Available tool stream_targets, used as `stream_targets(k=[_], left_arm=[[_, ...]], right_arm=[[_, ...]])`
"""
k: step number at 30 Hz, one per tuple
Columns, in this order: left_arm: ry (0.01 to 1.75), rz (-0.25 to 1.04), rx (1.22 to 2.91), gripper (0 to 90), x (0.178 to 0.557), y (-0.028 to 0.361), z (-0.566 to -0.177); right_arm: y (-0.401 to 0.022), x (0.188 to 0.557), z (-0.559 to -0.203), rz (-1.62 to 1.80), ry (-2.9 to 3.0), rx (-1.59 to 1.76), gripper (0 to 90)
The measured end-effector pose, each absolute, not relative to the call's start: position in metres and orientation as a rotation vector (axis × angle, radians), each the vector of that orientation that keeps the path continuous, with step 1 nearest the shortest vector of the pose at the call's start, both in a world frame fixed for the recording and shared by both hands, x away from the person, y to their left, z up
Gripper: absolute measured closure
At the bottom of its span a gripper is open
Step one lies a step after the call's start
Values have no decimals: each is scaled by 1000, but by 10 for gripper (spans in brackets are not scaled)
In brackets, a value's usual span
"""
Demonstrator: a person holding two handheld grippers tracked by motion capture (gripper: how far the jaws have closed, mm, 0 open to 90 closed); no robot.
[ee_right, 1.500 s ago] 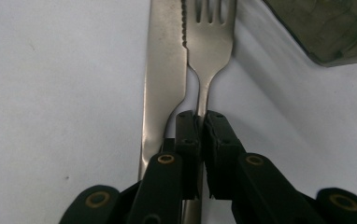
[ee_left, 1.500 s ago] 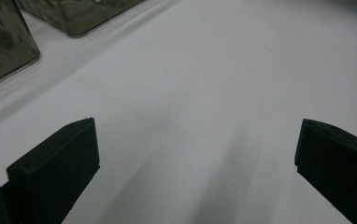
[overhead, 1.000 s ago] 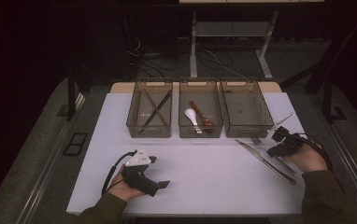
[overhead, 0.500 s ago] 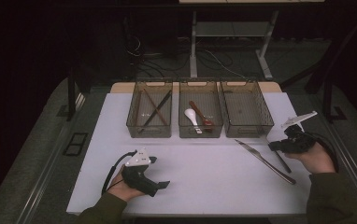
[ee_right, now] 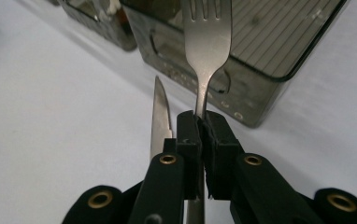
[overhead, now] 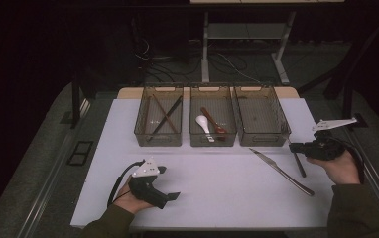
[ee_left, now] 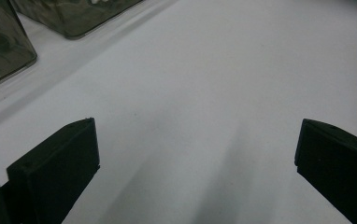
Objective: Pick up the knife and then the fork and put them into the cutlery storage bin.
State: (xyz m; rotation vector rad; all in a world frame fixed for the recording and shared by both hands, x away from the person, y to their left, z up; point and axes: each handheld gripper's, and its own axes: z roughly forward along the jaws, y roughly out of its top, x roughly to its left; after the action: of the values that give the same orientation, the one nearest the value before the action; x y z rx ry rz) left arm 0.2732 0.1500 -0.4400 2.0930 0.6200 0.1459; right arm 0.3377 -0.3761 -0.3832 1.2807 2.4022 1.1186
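My right gripper (overhead: 296,148) is at the table's right side, in front of the empty right-hand bin (overhead: 277,134). In the right gripper view its jaws (ee_right: 203,123) are shut on the handle of a steel fork (ee_right: 208,37), whose tines point toward that bin (ee_right: 270,70). A table knife (overhead: 277,171) lies on the white tabletop just left of and below this gripper, its blade (ee_right: 160,116) beside the jaws. My left gripper (overhead: 172,196) rests near the front left, open, with bare tabletop between its fingers (ee_left: 55,168).
Three clear bins stand in a row at the back of the white table (overhead: 227,193). The left bin (overhead: 143,124) holds dark chopsticks, and the middle bin (overhead: 194,134) holds a white spoon and a brown spoon. Dark floor and table legs lie beyond.
My right hand has lifted a little and drawn to the right with the fork, away from the knife. The left hand has stayed put.
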Motion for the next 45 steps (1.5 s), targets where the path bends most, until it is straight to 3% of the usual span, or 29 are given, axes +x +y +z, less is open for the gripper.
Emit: stream_targets(k=[27, 45], left_arm=[[631, 146, 2080, 0, 273, 150, -440], [625, 142, 2073, 0, 273, 150, -440]], right_arm=[[-372, 342, -357, 1286, 2195, 1237, 856], [-339, 399, -312, 1258, 2139, 1195, 856]])
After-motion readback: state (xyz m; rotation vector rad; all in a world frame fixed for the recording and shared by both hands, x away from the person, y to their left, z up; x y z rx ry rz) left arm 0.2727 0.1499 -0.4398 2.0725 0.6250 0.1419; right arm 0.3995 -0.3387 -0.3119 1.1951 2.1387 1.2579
